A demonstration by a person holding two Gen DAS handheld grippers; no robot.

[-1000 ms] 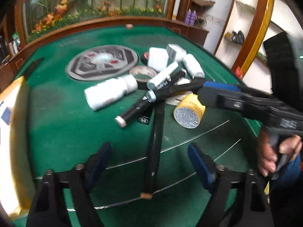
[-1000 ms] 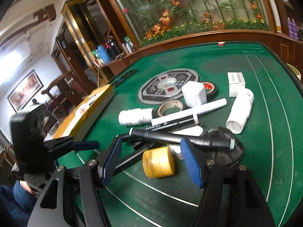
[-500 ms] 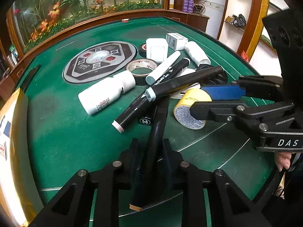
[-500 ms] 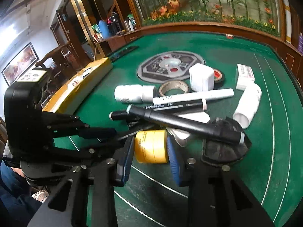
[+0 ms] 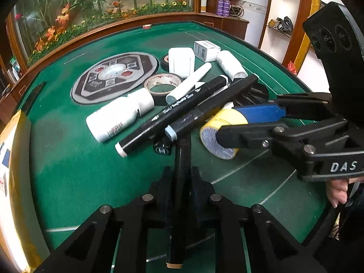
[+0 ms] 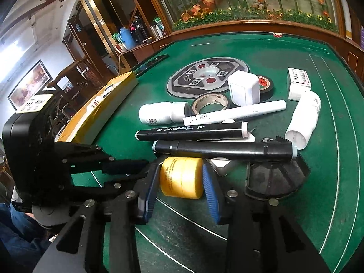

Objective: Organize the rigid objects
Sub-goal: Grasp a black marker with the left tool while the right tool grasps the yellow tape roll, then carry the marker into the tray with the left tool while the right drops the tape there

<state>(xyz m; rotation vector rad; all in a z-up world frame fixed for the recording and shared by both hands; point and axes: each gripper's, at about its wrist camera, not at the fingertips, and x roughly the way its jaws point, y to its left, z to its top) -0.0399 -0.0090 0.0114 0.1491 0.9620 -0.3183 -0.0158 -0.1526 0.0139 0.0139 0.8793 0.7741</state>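
Observation:
In the left wrist view my left gripper (image 5: 180, 175) is shut on a black pen (image 5: 179, 159) that points into the pile. My right gripper (image 6: 180, 168) holds a yellow tape roll (image 6: 182, 177) lying on its side. Its blue pads (image 6: 210, 193) touch both flanks of the roll while the jaws are opening slightly. From the left wrist view the same right gripper (image 5: 227, 122) reaches in from the right over the yellow tape roll (image 5: 218, 132). Two black markers (image 5: 173, 116) (image 5: 211, 104) lie crossed just behind the roll. The left gripper (image 6: 136, 170) sits close on the roll's left.
Behind lie a white marker (image 5: 191, 84), two white bottles (image 5: 120, 118) (image 5: 231, 64), a beige tape ring (image 5: 162, 84), black tape (image 5: 165, 60), a white case (image 5: 182, 61) and a small carton (image 5: 206, 49). A black fan-shaped piece (image 6: 273, 177) lies right of the roll. A yellow box (image 6: 102, 104) lines the left edge.
My left gripper closed onto the black pen that lay between its open fingers. My right gripper moved in and closed around the yellow tape roll.

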